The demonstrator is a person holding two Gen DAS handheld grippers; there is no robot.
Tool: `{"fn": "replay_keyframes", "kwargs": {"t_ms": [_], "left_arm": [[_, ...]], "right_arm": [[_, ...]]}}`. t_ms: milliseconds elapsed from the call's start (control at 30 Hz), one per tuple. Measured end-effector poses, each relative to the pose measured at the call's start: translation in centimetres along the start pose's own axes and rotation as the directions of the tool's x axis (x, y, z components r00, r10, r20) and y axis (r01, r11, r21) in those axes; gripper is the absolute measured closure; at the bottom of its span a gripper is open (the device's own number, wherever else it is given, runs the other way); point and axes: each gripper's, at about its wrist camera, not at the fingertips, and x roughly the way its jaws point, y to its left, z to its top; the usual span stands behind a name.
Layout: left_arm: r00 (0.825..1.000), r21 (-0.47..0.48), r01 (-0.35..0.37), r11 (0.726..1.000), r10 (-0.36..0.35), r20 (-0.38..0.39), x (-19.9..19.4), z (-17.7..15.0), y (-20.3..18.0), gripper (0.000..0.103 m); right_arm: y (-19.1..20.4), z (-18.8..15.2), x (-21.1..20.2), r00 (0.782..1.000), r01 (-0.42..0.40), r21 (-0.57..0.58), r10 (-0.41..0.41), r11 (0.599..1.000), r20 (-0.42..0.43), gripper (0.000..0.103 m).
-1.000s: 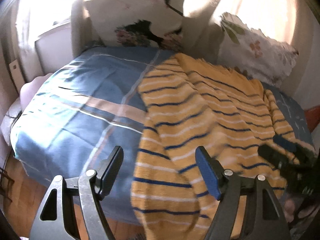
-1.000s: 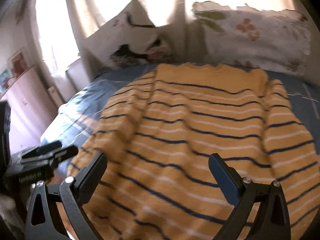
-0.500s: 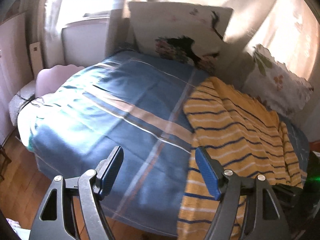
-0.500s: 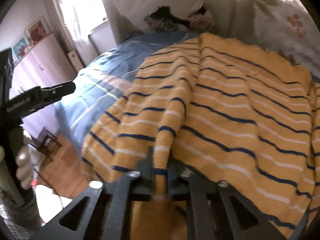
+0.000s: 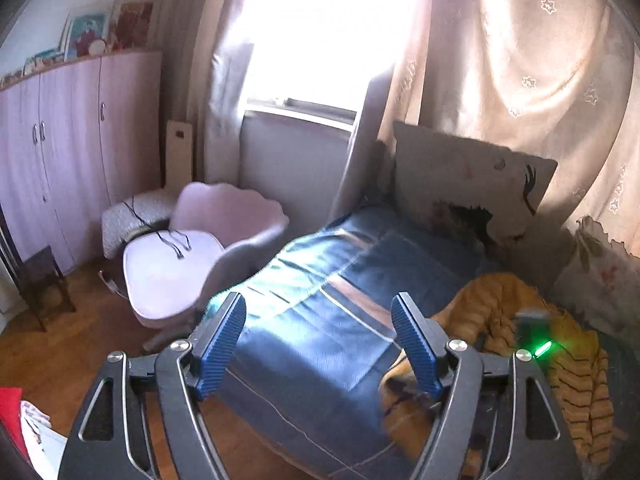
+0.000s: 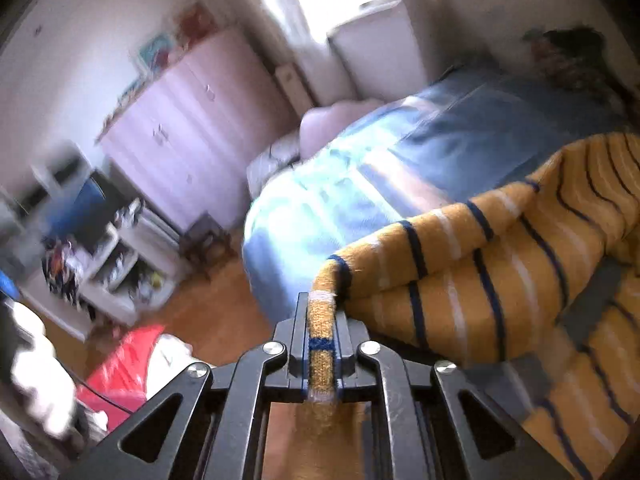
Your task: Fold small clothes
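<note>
A yellow sweater with navy and white stripes lies on the blue bedcover. My right gripper is shut on the sweater's edge and holds it lifted off the bed, the fabric stretched back toward the heap. In the left wrist view the sweater is bunched at the right of the bedcover. My left gripper is open and empty above the bed's near edge, left of the sweater. The right gripper's green light shows over the sweater.
Floral pillows lean at the head of the bed under curtains. A pale pink chair stands beside the bed on the left. Pink wardrobes line the left wall. Red and white things lie on the wooden floor.
My right gripper has closed on the sweater's edge and pulled it up and leftward, bunching the sweater. My left gripper has swung left and up, away from the sweater, staying open.
</note>
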Motion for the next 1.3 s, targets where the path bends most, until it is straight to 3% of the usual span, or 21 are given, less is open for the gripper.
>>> {"fn": "replay_keyframes", "kwargs": {"t_ms": [33, 100, 200, 233, 300, 367, 467, 533, 567, 633, 700, 767, 833, 1000, 1033, 1100, 1133, 1167, 1200, 1233, 1300], "left_arm": [[1.000, 0.015, 0.008, 1.000, -0.008, 0.001, 0.1, 0.3, -0.6, 0.028], [0.999, 0.046, 0.035, 0.998, -0.034, -0.011, 0.7, 0.4, -2.3, 0.028], [0.989, 0.123, 0.139, 0.983, -0.132, -0.066, 2.7, 0.2, -6.9, 0.026], [0.983, 0.143, 0.175, 0.974, -0.164, -0.082, 3.2, 0.1, -8.2, 0.026], [0.965, 0.194, 0.245, 0.950, -0.221, -0.140, 5.2, -0.3, -11.9, 0.025], [0.941, 0.252, 0.317, 0.914, -0.272, -0.200, 7.4, -0.7, -16.1, 0.025], [0.894, 0.305, 0.420, 0.855, -0.334, -0.297, 11.5, -0.9, -22.0, 0.025], [0.848, 0.297, 0.490, 0.819, -0.370, -0.379, 15.3, -1.1, -26.3, 0.025], [0.831, 0.287, 0.511, 0.810, -0.381, -0.405, 16.6, -1.1, -27.6, 0.025], [0.798, 0.258, 0.541, 0.801, -0.391, -0.458, 20.7, -1.3, -30.7, 0.025], [0.796, 0.274, 0.542, 0.795, -0.380, -0.472, 23.0, -2.0, -33.0, 0.025], [0.816, 0.327, 0.516, 0.792, -0.339, -0.468, 25.7, -2.5, -34.9, 0.025], [0.821, 0.372, 0.504, 0.779, -0.300, -0.485, 28.2, -3.4, -36.7, 0.025], [0.786, 0.434, 0.546, 0.717, -0.259, -0.561, 32.4, -5.6, -40.7, 0.025], [0.780, 0.461, 0.559, 0.689, -0.249, -0.574, 32.6, -6.3, -41.7, 0.025], [0.793, 0.524, 0.552, 0.648, -0.215, -0.570, 32.3, -7.2, -43.2, 0.028], [0.789, 0.529, 0.563, 0.635, -0.222, -0.573, 32.0, -7.3, -43.6, 0.037], [0.779, 0.518, 0.574, 0.634, -0.230, -0.583, 31.9, -7.2, -43.9, 0.061], [0.787, 0.512, 0.559, 0.652, -0.223, -0.575, 32.0, -6.9, -44.1, 0.088], [0.806, 0.519, 0.524, 0.676, -0.197, -0.558, 32.3, -6.6, -44.4, 0.092], [0.796, 0.471, 0.524, 0.710, -0.212, -0.566, 33.8, -5.5, -44.3, 0.095]], "right_arm": [[-0.5, -0.3, -0.4, 1.000, 0.000, 0.012, 0.000, 1.000, -0.004, 0.090], [-1.9, -0.8, -2.7, 1.000, 0.011, 0.047, -0.011, 0.999, -0.001, 0.076], [-5.0, -2.1, -9.6, 0.995, 0.061, 0.071, -0.067, 0.996, 0.072, 0.054], [-6.7, -2.8, -12.4, 0.990, 0.098, 0.092, -0.107, 0.991, 0.097, 0.046], [-10.3, -4.2, -17.7, 0.966, 0.197, 0.154, -0.219, 0.968, 0.140, 0.040], [-14.8, -6.1, -23.0, 0.912, 0.337, 0.247, -0.380, 0.909, 0.152, 0.034], [-23.5, -9.2, -30.1, 0.772, 0.553, 0.407, -0.631, 0.727, 0.079, 0.033], [-28.2, -10.8, -32.8, 0.719, 0.598, 0.482, -0.694, 0.640, 0.029, 0.033], [-30.2, -11.4, -33.9, 0.707, 0.603, 0.513, -0.707, 0.611, 0.011, 0.033], [-33.9, -12.7, -35.5, 0.700, 0.595, 0.562, -0.714, 0.575, -0.011, 0.033], [-36.6, -13.4, -35.6, 0.713, 0.567, 0.603, -0.701, 0.560, -0.019, 0.033], [-38.7, -13.7, -35.2, 0.756, 0.504, 0.635, -0.655, 0.586, 0.004, 0.033], [-40.4, -13.2, -34.6, 0.776, 0.492, 0.624, -0.631, 0.607, 0.002, 0.032], [-41.2, -11.5, -30.8, 0.811, 0.510, 0.518, -0.585, 0.687, -0.024, 0.029], [-40.8, -11.1, -30.2, 0.825, 0.504, 0.486, -0.565, 0.714, -0.026, 0.032], [-40.1, -10.4, -29.0, 0.839, 0.500, 0.439, -0.542, 0.746, -0.034, 0.085], [-40.0, -10.0, -28.8, 0.830, 0.519, 0.430, -0.556, 0.738, -0.047, 0.094], [-39.9, -9.7, -28.7, 0.799, 0.557, 0.424, -0.600, 0.714, -0.040, 0.095], [-39.8, -9.2, -28.8, 0.768, 0.596, 0.408, -0.639, 0.691, -0.041, 0.095], [-39.8, -8.5, -29.0, 0.736, 0.632, 0.397, -0.676, 0.665, -0.038, 0.095], [-40.3, -7.4, -29.7, 0.700, 0.660, 0.400, -0.714, 0.635, -0.022, 0.096]]}}
